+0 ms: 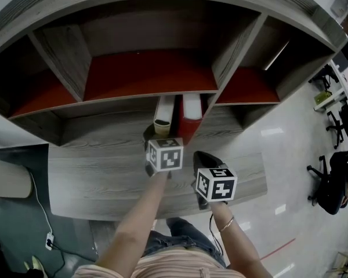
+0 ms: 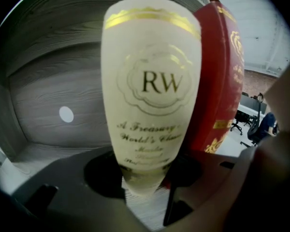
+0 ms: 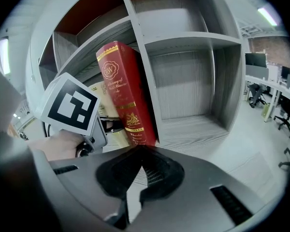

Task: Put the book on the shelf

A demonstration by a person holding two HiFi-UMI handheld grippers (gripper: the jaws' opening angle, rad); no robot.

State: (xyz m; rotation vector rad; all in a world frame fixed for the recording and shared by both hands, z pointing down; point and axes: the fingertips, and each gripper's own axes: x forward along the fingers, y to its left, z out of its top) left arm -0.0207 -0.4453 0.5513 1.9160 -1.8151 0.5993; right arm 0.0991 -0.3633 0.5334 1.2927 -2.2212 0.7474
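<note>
A cream book (image 1: pixel 164 110) with gold "RW" lettering stands upright in the lower middle compartment of the grey shelf (image 1: pixel 151 97). My left gripper (image 1: pixel 155 133) is shut on the foot of its spine (image 2: pixel 152 91). A red book (image 1: pixel 191 112) stands touching its right side and leans against the compartment's divider (image 3: pixel 142 66). In the left gripper view the red book (image 2: pixel 217 81) shows just behind the cream one. My right gripper (image 1: pixel 206 158) hangs lower right, in front of the shelf. Its jaws (image 3: pixel 133 178) are shut, holding nothing, and face the red book (image 3: pixel 125 91).
The shelf's upper compartments have red back panels (image 1: pixel 145 71). The compartment right of the divider (image 3: pixel 193 95) holds nothing. Office chairs (image 1: pixel 336 172) and desks stand far right on the glossy floor. A cable and plug (image 1: pixel 46 236) lie on the floor at the left.
</note>
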